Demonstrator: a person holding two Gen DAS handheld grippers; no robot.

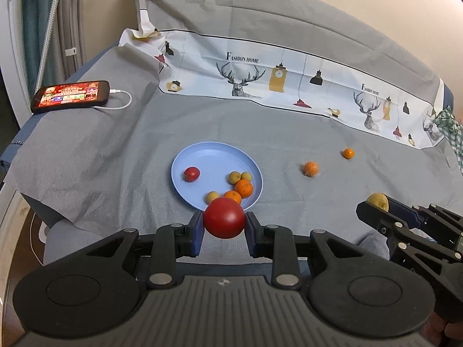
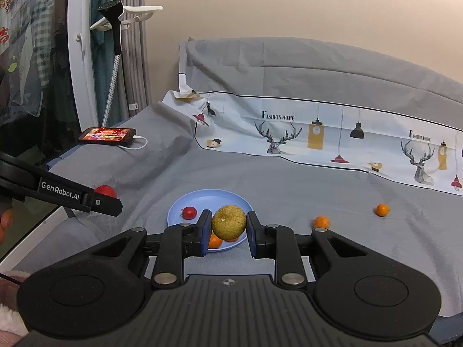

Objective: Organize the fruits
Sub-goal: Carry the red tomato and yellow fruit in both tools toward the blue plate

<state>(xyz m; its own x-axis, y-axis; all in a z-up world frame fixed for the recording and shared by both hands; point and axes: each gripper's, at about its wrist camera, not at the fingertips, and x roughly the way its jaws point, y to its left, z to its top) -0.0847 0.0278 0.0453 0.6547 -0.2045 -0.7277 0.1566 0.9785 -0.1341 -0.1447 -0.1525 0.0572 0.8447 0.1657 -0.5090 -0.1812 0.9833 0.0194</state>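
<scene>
A plain beige wall (image 2: 289, 5) stood at the far side; a grey cloth (image 1: 260, 133) covered the bed; grey curtains (image 2: 134, 43) hung far left beside a white-framed window (image 2: 79, 57); light was soft, even.

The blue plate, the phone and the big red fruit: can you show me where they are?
blue plate (image 1: 202, 156): left wrist view, on the bare inside of the plate.
phone (image 1: 71, 95): left wrist view, middle of its lit screen.
big red fruit (image 1: 224, 217): left wrist view, its front, between the left gripper's pads.
</scene>
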